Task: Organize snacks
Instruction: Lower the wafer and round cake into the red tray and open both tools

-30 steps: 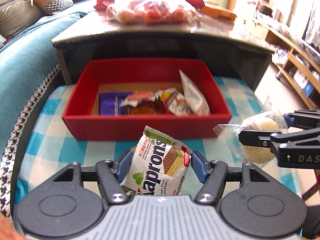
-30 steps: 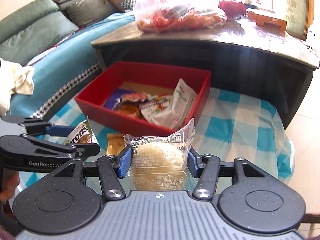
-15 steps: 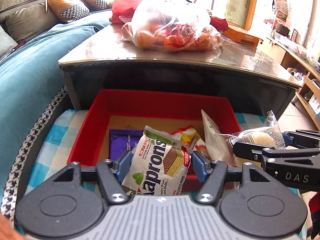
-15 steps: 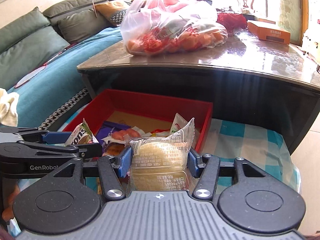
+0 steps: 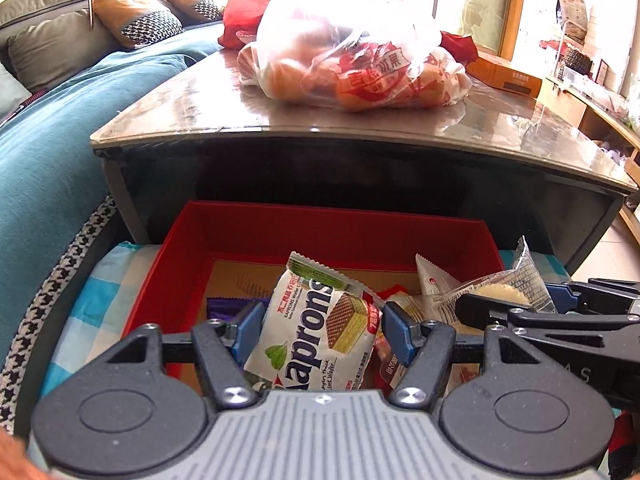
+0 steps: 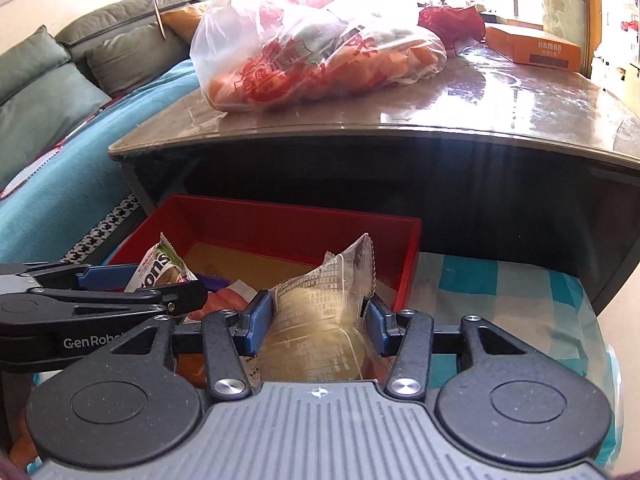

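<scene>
My left gripper is shut on a white Kaprons wafer packet and holds it over the red box. My right gripper is shut on a clear-wrapped round bun, also over the red box. Each gripper shows in the other's view: the right one at the right with the bun, the left one at the left with the wafer packet. Several snack packets lie in the box, mostly hidden.
The box sits on a blue-checked cloth against a dark coffee table. On the table stand a plastic bag of orange snacks and an orange carton. A teal sofa lies to the left.
Both grippers have moved forward and up with their packets, from in front of the box to over it. Both have stayed shut.
</scene>
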The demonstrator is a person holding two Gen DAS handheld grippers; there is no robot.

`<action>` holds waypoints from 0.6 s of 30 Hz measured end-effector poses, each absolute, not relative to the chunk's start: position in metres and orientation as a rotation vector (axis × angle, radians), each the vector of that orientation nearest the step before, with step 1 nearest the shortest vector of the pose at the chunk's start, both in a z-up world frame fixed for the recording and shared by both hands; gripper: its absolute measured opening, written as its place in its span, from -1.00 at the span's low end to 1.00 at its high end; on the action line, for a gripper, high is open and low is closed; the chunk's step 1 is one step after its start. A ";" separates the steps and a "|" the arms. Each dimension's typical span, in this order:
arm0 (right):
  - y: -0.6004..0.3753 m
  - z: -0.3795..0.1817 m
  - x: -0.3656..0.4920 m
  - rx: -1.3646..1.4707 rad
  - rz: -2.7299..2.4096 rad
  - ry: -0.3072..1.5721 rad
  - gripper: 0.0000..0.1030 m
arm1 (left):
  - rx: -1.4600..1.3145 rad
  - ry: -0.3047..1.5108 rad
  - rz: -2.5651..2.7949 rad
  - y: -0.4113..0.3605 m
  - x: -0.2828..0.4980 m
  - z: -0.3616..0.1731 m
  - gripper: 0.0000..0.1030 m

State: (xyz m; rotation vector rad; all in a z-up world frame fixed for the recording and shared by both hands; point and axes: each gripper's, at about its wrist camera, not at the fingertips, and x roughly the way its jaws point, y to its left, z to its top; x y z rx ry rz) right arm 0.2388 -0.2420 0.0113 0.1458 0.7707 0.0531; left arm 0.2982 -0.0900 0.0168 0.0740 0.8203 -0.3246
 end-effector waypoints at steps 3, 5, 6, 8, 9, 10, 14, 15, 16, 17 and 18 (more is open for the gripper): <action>-0.241 0.006 0.242 0.144 0.039 0.775 0.12 | 0.068 0.842 -0.318 -0.090 0.302 0.010 0.79; -0.240 0.005 0.243 0.140 0.030 0.768 0.14 | 0.073 0.846 -0.313 -0.091 0.304 0.008 0.79; -0.240 0.005 0.244 0.139 0.027 0.768 0.15 | 0.074 0.847 -0.311 -0.091 0.304 0.007 0.80; -0.241 0.005 0.244 0.151 0.019 0.756 0.21 | 0.067 0.848 -0.305 -0.090 0.304 0.008 0.82; -0.241 0.005 0.244 0.150 0.017 0.753 0.21 | 0.066 0.845 -0.302 -0.089 0.304 0.009 0.83; -0.241 0.006 0.245 0.149 0.012 0.749 0.22 | 0.064 0.843 -0.302 -0.089 0.304 0.009 0.85; -0.241 0.009 0.244 0.155 0.016 0.738 0.24 | 0.058 0.829 -0.293 -0.087 0.303 0.015 0.85; -0.240 0.010 0.243 0.150 0.016 0.730 0.24 | 0.056 0.823 -0.293 -0.086 0.302 0.017 0.86; -0.240 0.012 0.241 0.145 0.014 0.718 0.26 | 0.053 0.819 -0.292 -0.085 0.302 0.019 0.87; -0.239 0.014 0.240 0.138 0.011 0.705 0.30 | 0.048 0.815 -0.291 -0.084 0.302 0.021 0.88; -0.238 0.017 0.239 0.135 0.009 0.693 0.31 | 0.042 0.812 -0.289 -0.082 0.301 0.023 0.90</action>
